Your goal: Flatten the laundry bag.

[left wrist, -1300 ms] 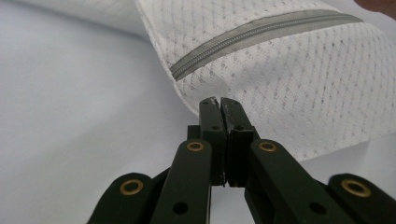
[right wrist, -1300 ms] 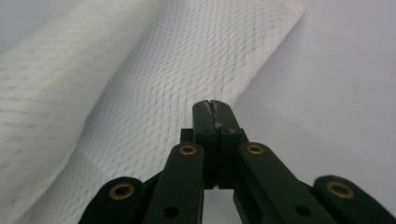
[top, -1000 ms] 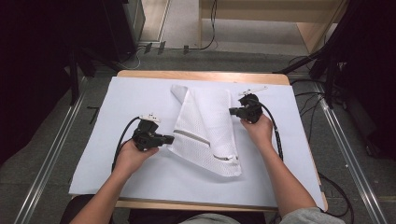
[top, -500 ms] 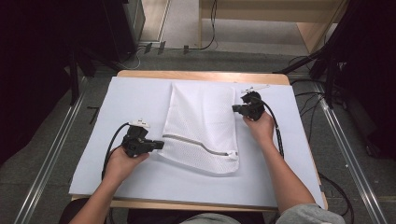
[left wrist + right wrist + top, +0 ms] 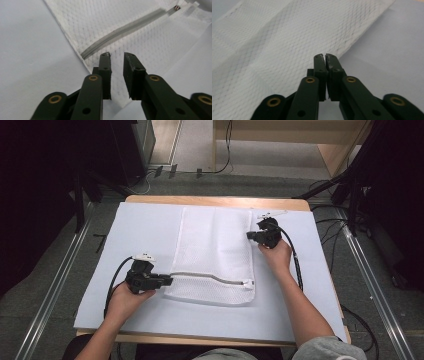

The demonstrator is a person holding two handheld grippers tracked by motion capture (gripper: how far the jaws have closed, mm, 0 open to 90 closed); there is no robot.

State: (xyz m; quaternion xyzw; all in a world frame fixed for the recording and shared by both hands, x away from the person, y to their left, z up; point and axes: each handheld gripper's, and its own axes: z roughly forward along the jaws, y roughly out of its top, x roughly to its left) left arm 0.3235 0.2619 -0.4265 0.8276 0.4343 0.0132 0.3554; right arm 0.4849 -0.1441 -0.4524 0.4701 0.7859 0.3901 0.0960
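A white mesh laundry bag (image 5: 215, 250) lies spread flat on the pale mat (image 5: 140, 230), its grey zipper (image 5: 210, 276) running along the near end. My left gripper (image 5: 169, 280) points at the bag's near left corner. In the left gripper view its jaws (image 5: 117, 56) have just been opening and stand apart over that corner (image 5: 100, 37), pressing nothing. My right gripper (image 5: 248, 235) rests at the bag's far right edge. Its jaws (image 5: 325, 55) have just started to part, leaving a hairline slit. I see no mesh (image 5: 274, 37) between them.
The mat covers most of the wooden table (image 5: 215, 200). Cables (image 5: 112, 287) trail from both grippers toward the near edge. Dark equipment and metal rails (image 5: 55, 285) flank the table. The zip pull (image 5: 247, 282) sits at the bag's near right corner.
The bag went from a diagonal fold to a flat rectangle. My left gripper pulled the near corner left and toward the person, then its jaws opened off it. The right gripper stayed put.
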